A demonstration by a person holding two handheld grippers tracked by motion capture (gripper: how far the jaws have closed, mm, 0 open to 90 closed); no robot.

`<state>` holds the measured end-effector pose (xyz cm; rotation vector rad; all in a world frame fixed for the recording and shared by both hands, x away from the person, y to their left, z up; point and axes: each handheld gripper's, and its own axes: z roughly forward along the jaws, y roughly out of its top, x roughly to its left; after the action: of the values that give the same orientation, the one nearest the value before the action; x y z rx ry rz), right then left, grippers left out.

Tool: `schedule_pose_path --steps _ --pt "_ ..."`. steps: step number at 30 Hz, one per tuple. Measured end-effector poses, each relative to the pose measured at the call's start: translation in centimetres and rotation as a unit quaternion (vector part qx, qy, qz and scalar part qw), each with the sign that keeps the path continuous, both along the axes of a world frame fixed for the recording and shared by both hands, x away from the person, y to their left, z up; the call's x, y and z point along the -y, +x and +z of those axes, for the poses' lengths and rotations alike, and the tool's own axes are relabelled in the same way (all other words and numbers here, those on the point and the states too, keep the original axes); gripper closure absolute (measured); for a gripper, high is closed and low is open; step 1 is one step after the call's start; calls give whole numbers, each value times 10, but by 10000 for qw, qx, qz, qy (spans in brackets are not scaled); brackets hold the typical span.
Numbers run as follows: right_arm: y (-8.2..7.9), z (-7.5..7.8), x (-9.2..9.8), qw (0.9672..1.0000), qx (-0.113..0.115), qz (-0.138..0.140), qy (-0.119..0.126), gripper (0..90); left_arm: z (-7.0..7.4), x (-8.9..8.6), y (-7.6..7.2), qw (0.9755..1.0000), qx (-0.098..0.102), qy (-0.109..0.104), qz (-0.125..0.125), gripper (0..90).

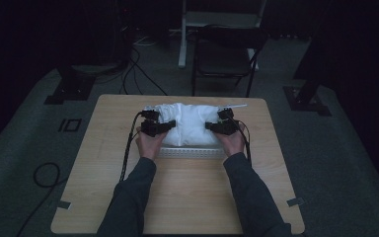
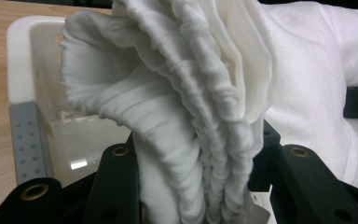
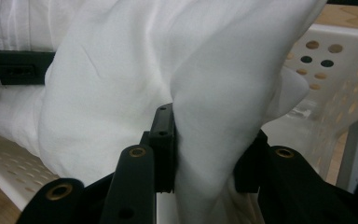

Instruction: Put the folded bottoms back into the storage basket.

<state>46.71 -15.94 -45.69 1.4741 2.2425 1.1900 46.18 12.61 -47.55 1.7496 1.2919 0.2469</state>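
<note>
The bunched white cotton cloth (image 1: 190, 123) sits over the white perforated plastic basket (image 1: 192, 152) on my pale wooden table (image 1: 177, 202). My left tool (image 1: 164, 127) pinches its gathered folds; my right tool (image 1: 212, 126) pinches its opposite end.

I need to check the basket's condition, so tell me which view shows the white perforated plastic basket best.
The right gripper view: the white perforated plastic basket shows its holed wall, rim and a grey corner piece close up. The left gripper view gives a smooth wall and a grey corner. The high view offers just its front rim beneath the bunched white cloth.
</note>
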Motion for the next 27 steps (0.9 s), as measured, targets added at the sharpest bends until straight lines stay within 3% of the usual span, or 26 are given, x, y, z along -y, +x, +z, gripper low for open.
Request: schedule_pose_path --steps 16,27 --pt "-6 -11 3 9999 -113 -29 -33 663 -3 6 -5 9997 -93 233 -57 579" --pt "-9 -21 2 9997 -190 -82 -124 656 -12 8 -7 9995 -189 260 -38 578"
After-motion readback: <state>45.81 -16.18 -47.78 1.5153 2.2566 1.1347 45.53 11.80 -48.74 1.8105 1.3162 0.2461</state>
